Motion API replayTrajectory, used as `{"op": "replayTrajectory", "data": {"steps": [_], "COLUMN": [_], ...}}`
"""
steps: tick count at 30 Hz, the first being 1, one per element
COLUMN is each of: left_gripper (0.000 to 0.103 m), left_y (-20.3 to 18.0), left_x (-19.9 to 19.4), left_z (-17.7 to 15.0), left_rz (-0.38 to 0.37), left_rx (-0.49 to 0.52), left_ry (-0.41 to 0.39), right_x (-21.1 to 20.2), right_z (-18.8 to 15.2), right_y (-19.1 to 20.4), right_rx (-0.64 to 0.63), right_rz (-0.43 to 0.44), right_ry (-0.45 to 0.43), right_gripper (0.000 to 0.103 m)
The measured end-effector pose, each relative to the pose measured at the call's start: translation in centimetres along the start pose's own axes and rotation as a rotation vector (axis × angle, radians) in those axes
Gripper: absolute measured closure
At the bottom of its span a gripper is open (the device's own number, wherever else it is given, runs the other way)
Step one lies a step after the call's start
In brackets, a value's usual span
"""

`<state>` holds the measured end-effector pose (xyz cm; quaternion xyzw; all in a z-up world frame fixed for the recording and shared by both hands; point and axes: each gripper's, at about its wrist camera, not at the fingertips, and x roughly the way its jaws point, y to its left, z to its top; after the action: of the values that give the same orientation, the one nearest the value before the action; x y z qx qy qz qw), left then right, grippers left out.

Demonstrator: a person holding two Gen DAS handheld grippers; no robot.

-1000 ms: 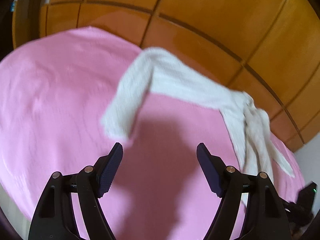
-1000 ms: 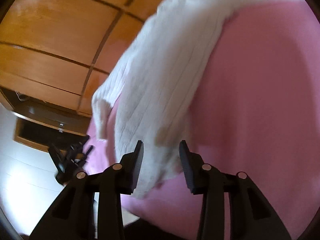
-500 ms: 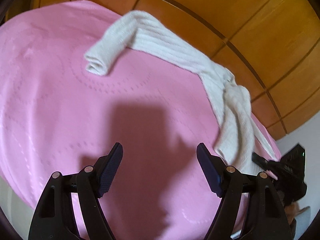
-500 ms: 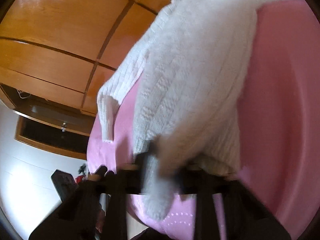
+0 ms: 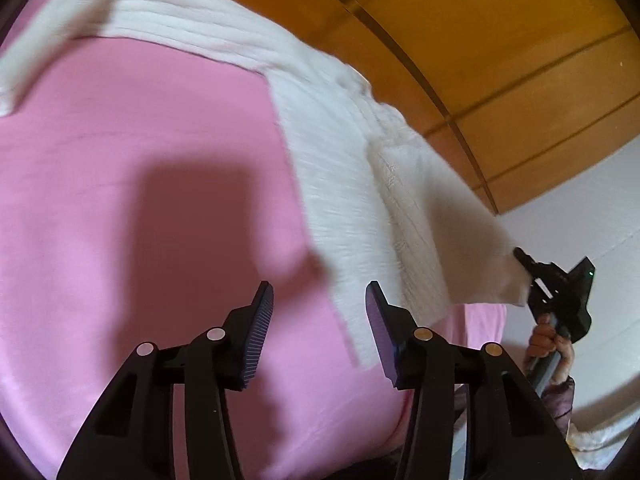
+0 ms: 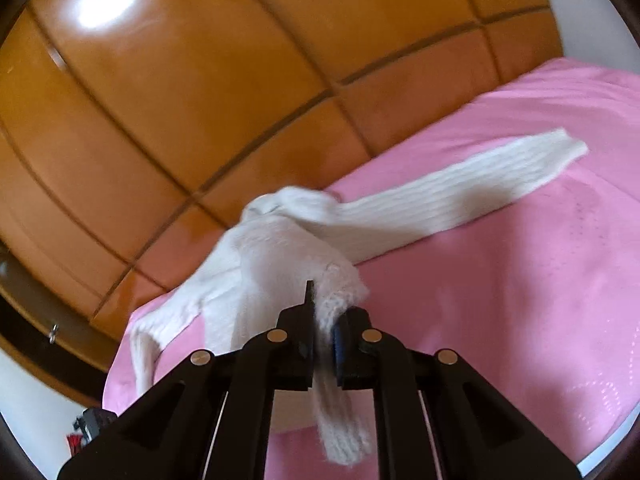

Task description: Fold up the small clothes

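Right wrist, right tongs (image 6: 324,332) pinching white sweater (image 6: 280,256) (pink bedspread (image 6: 520,300) beneath)

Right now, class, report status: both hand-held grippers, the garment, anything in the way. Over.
Right hand-held gripper shut on white knit sweater, hem lifted. Left hand-held gripper closing, nothing between pads. One sleeve flat on pink bed cover. Nothing blocking.

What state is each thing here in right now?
White ribbed knit sweater: one edge lifted, one sleeve flat on the cover.
Pink bed cover: spread out, smooth.
Left gripper: closing, nothing between its pads.
Right gripper: shut on the sweater's edge.
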<state>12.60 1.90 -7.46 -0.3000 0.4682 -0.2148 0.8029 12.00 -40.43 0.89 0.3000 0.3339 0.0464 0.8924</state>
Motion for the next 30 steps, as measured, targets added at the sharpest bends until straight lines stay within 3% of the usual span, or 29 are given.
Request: {"op": "replayTrajectory", "data": {"steps": [4, 6, 8, 9, 10, 12, 18, 20, 23, 26, 30], "left_gripper": [0.056, 0.056, 0.079, 0.098, 0.098, 0.099, 0.099, 0.099, 0.099, 0.099, 0.099], "left_y": [-1.9, -2.3, -2.9, -3.3, -3.9, -4.2, -4.2, -3.8, -2.3, 0.1, 3.4], "left_x": [5.3, 6.4, 6.8, 6.6, 5.9, 3.9, -7.1, -11.0, -15.1, -16.8, -15.0], "left_z": [-0.1, 0.1, 0.4, 0.6, 0.9, 1.6, 4.0, 3.4, 1.2, -2.3, -6.7], "left_rz": [0.0, -0.01, -0.034, -0.027, -0.007, -0.034, -0.023, 0.001, 0.059, 0.112, 0.188], "left_rx": [0.001, -0.006, -0.004, 0.014, 0.046, 0.052, 0.111, 0.127, 0.132, 0.098, 0.036], "left_ry": [0.071, 0.061, 0.067, 0.066, 0.036, 0.002, -0.149, -0.183, -0.19, -0.154, -0.055], "right_x": [0.8, 0.9, 1.0, 0.7, 0.4, -0.6, -4.9, -6.4, -6.8, -4.9, -2.3], "right_z": [0.0, 0.0, 0.2, 0.6, 0.7, 1.1, 0.5, -1.1, -5.2, -10.5, -16.3], "right_y": [-1.4, -1.1, -1.0, -1.0, -0.8, 0.0, 3.7, 4.9, 5.4, 4.0, 0.0], "right_rx": [0.012, -0.001, -0.013, -0.021, -0.027, -0.047, -0.133, -0.164, -0.194, -0.19, -0.119], "right_rz": [-0.015, -0.02, -0.017, -0.017, -0.013, 0.009, 0.144, 0.19, 0.219, 0.154, 0.04], "right_ry": [0.017, 0.027, 0.038, 0.043, 0.045, 0.046, 0.029, 0.035, 0.119, 0.268, 0.405], "right_gripper": [0.097, 0.097, 0.097, 0.097, 0.097, 0.097, 0.097, 0.097, 0.097, 0.097, 0.097]}}
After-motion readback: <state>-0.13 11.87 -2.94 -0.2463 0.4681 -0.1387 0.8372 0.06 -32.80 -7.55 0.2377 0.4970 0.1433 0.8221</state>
